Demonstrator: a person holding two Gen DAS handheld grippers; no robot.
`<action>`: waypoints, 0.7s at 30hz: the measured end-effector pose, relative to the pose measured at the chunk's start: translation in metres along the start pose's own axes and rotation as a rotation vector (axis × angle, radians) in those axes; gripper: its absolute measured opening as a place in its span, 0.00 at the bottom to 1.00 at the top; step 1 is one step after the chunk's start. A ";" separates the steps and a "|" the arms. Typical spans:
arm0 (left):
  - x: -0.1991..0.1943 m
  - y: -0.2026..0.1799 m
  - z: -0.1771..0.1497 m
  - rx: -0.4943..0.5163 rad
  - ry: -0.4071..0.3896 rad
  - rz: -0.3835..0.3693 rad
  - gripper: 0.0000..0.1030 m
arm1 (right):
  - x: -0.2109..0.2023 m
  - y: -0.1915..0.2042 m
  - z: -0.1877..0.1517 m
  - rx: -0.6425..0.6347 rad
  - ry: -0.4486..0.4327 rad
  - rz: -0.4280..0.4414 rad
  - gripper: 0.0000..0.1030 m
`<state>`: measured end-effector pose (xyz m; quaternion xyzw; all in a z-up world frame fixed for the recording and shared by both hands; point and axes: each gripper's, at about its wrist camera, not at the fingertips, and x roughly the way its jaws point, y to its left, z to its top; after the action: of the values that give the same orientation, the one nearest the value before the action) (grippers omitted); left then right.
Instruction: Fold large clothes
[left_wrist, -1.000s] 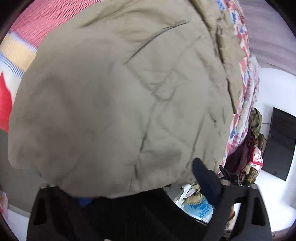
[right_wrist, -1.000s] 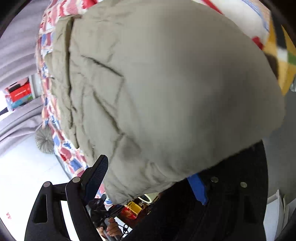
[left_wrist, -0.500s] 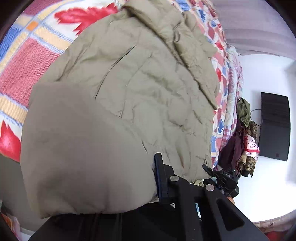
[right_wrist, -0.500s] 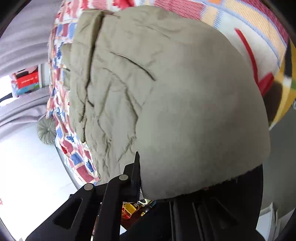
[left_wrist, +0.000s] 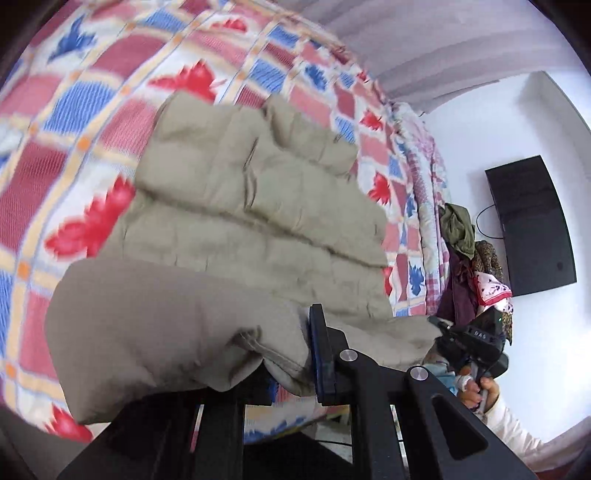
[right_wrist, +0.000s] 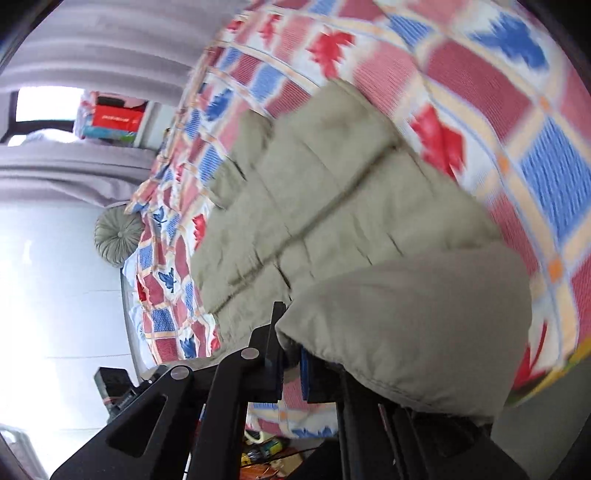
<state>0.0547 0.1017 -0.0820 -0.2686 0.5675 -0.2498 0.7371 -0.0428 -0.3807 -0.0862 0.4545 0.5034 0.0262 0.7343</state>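
On the bed (left_wrist: 92, 122), the soft, bulky jacket (left_wrist: 258, 206) hem is clamped by 2 grippers, left gripper (left_wrist: 295, 363) and right gripper (right_wrist: 291, 363); slippage appears possible.

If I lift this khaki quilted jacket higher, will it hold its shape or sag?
Likely sags: the jacket already drapes limply over the left tongs and right tongs. Its puffy quilting suggests it is light for its bulk. The smooth shell may slip, so grip firmly.

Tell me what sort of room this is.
Most likely a bedroom: a bed under a patterned quilt, a black screen on the white wall, and clothes piled beside the bed.
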 end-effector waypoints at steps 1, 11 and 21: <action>-0.002 -0.005 0.012 0.019 -0.018 0.004 0.15 | 0.000 0.011 0.013 -0.036 -0.008 -0.002 0.07; 0.033 -0.030 0.146 0.111 -0.153 0.128 0.15 | 0.051 0.086 0.141 -0.234 -0.046 -0.063 0.07; 0.136 0.036 0.210 0.012 -0.159 0.268 0.15 | 0.170 0.062 0.195 -0.237 -0.055 -0.196 0.07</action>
<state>0.2920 0.0600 -0.1575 -0.2050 0.5366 -0.1304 0.8081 0.2162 -0.3850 -0.1493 0.3140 0.5184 0.0014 0.7954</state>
